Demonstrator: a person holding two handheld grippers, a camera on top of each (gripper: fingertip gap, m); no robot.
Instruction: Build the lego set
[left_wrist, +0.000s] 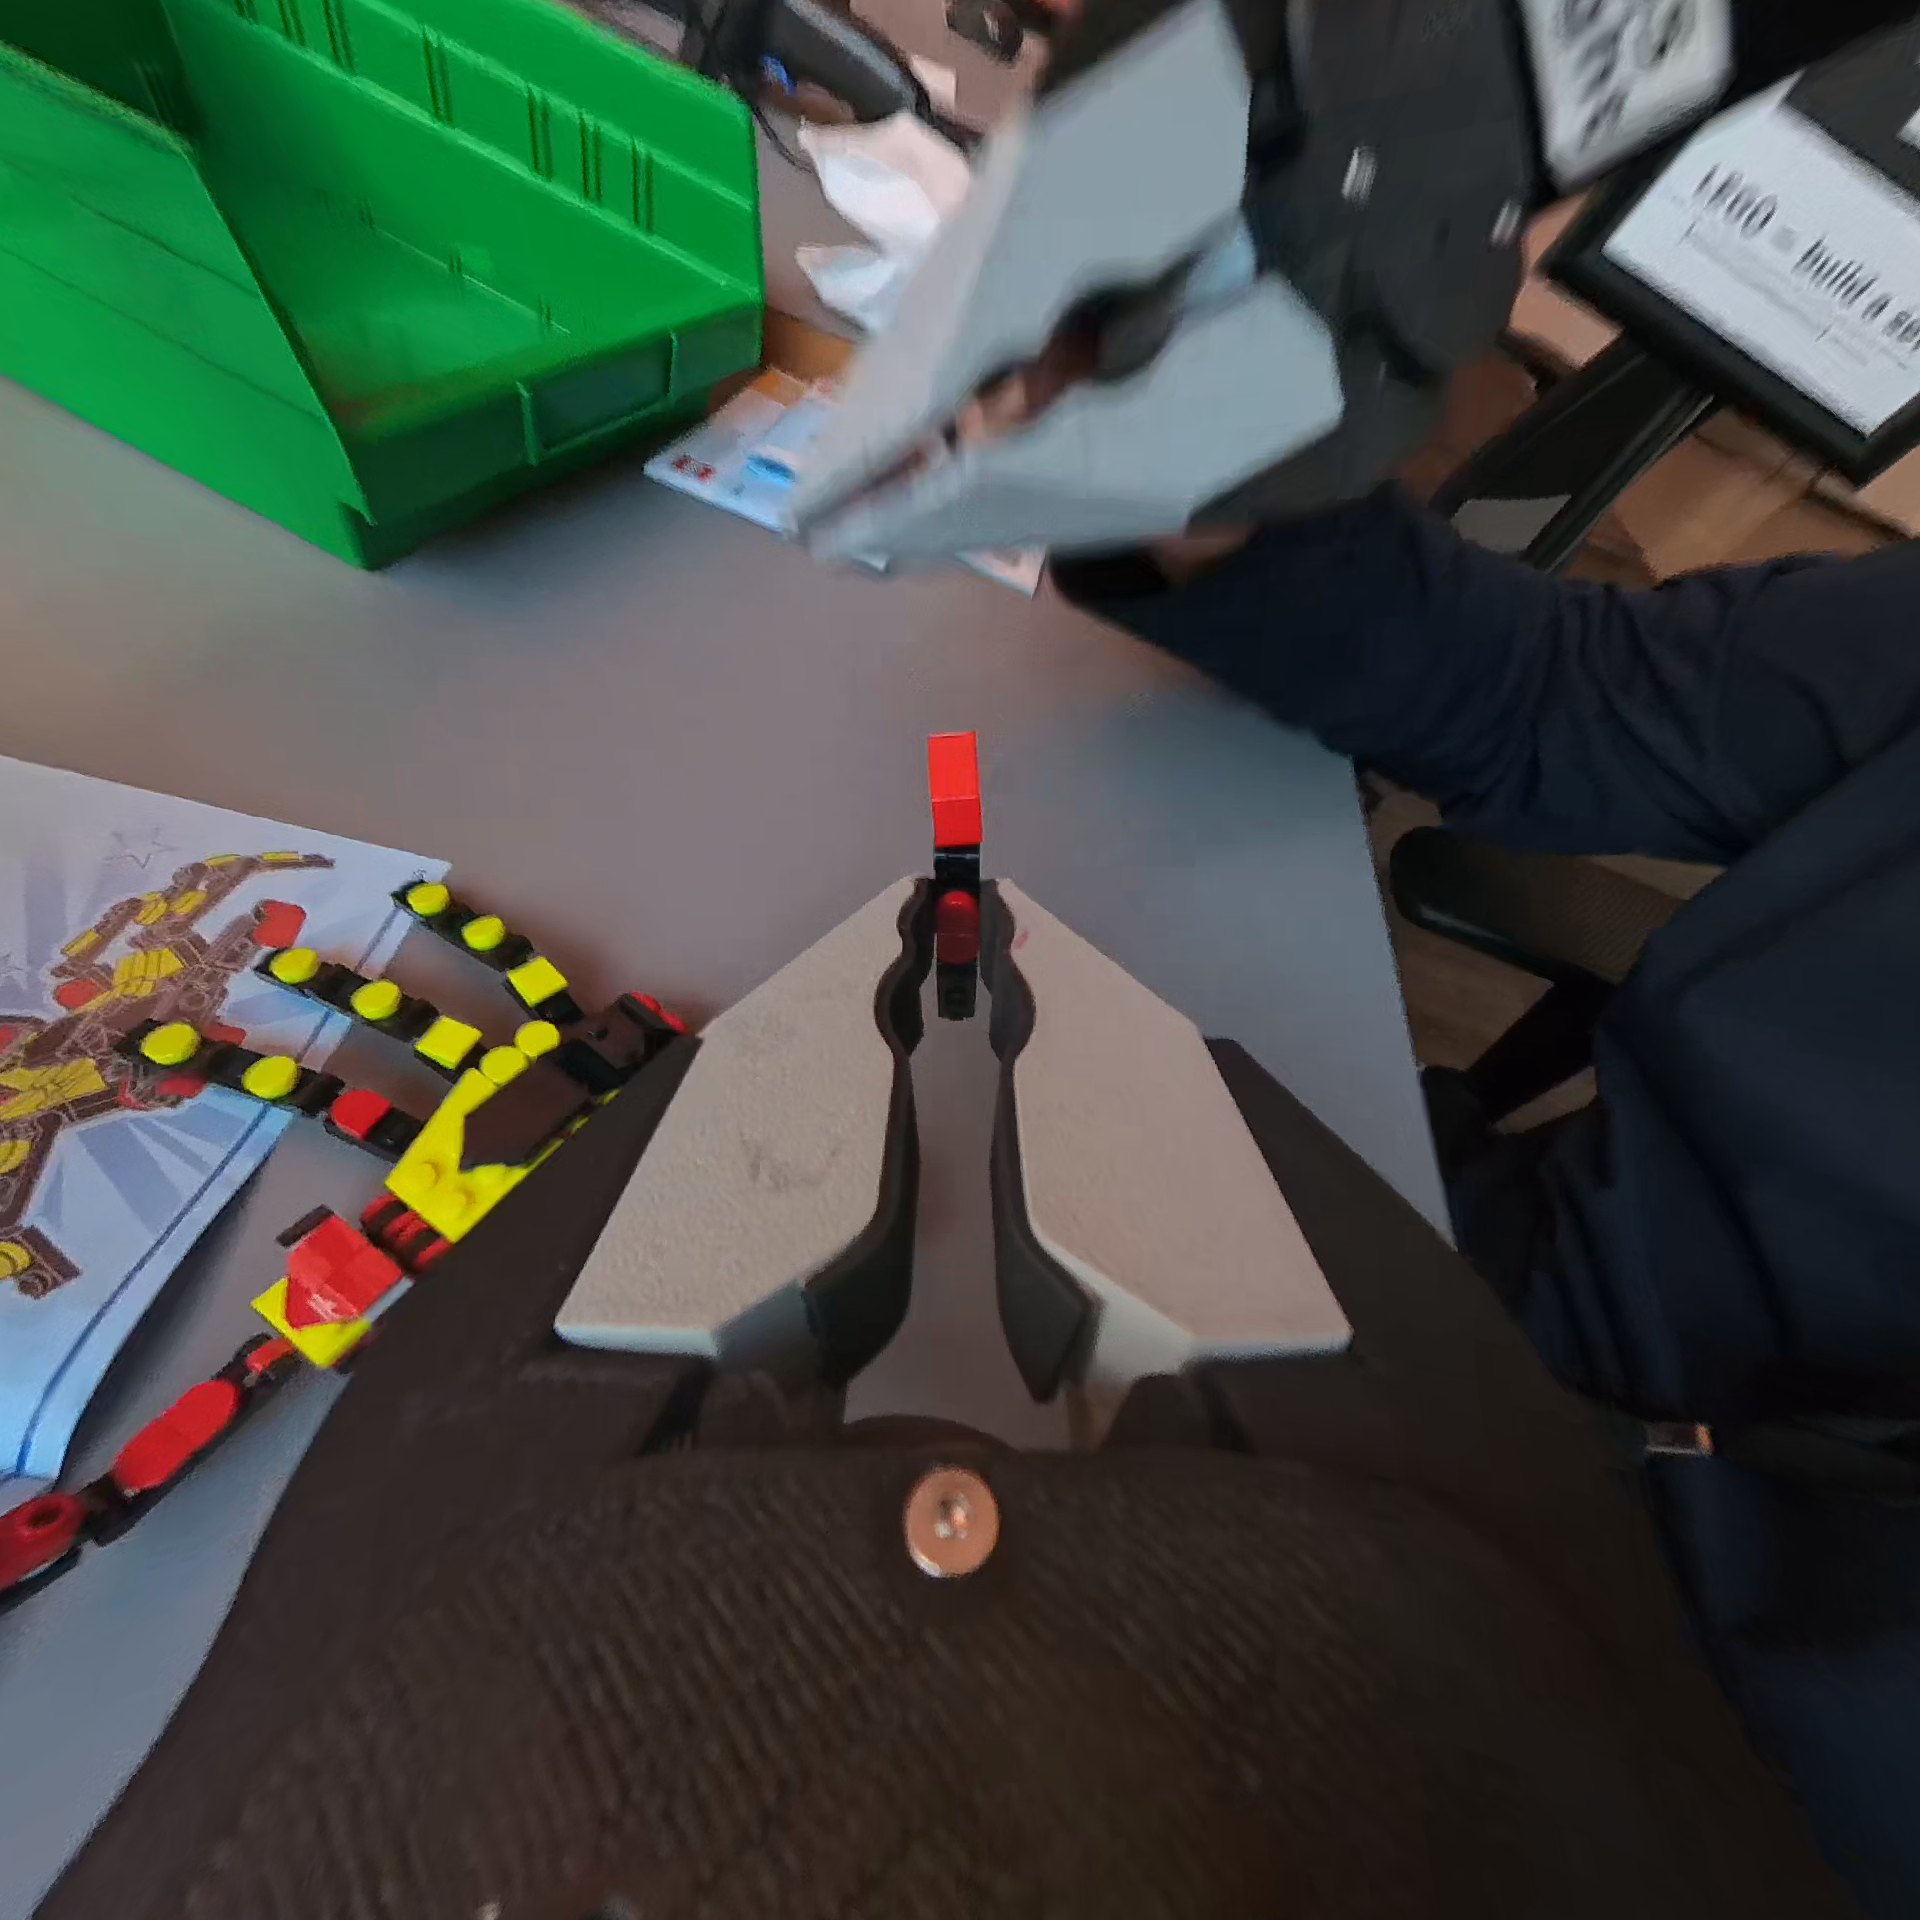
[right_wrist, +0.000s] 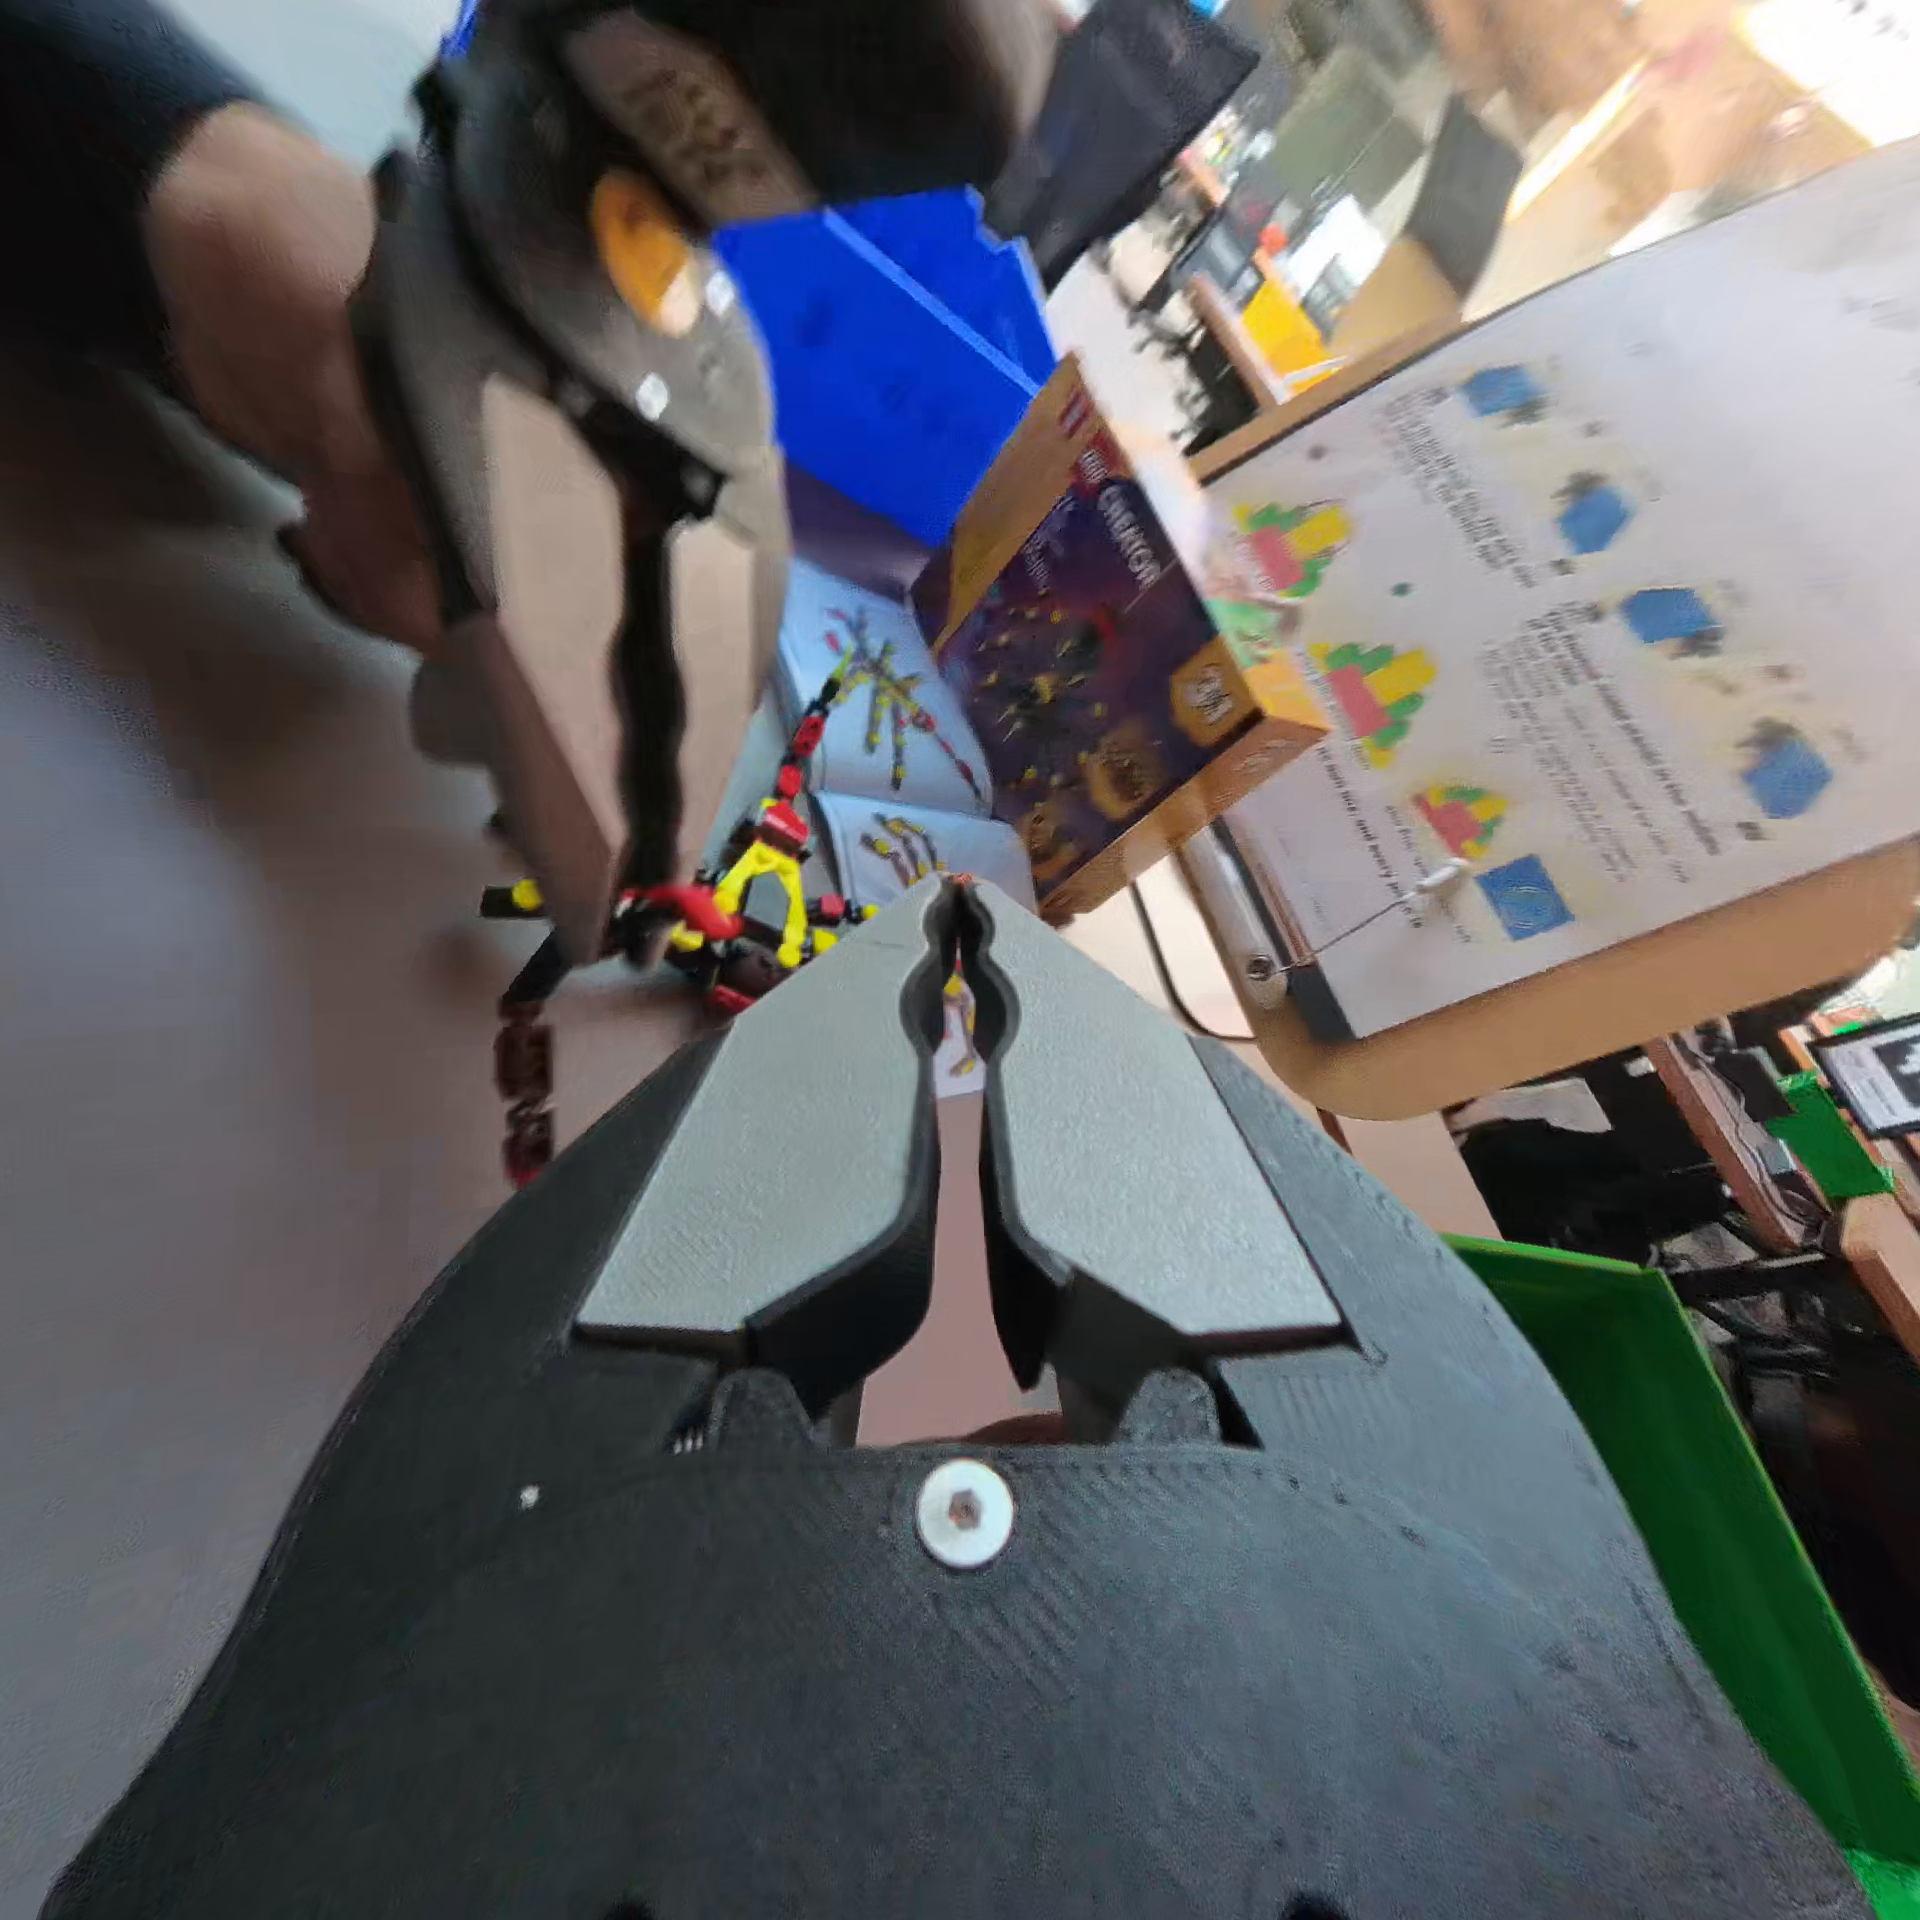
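My left gripper (left_wrist: 956, 902) is shut on a small black Lego piece (left_wrist: 957, 987) with a red round stud. A red brick (left_wrist: 955, 790) sticks out past the fingertips, above the grey table (left_wrist: 623, 665). The partly built yellow, black and red Lego model (left_wrist: 447, 1049) lies to the left, half on the instruction booklet (left_wrist: 156, 987). My right gripper (right_wrist: 958, 891) has its pads pressed together with nothing visible between them. It also shows blurred in the left wrist view (left_wrist: 831, 520), raised above the table. The model also shows in the right wrist view (right_wrist: 748, 894), beside the left gripper (right_wrist: 613, 925).
A green bin (left_wrist: 364, 260) stands at the back left. A blue bin (right_wrist: 894, 353), the Lego box (right_wrist: 1091, 665) and a board with a printed sheet (right_wrist: 1558, 644) stand behind the model. A person's dark sleeve (left_wrist: 1558, 675) reaches over the table's right edge. Some 7 cm of space lies between my two pairs of fingers.
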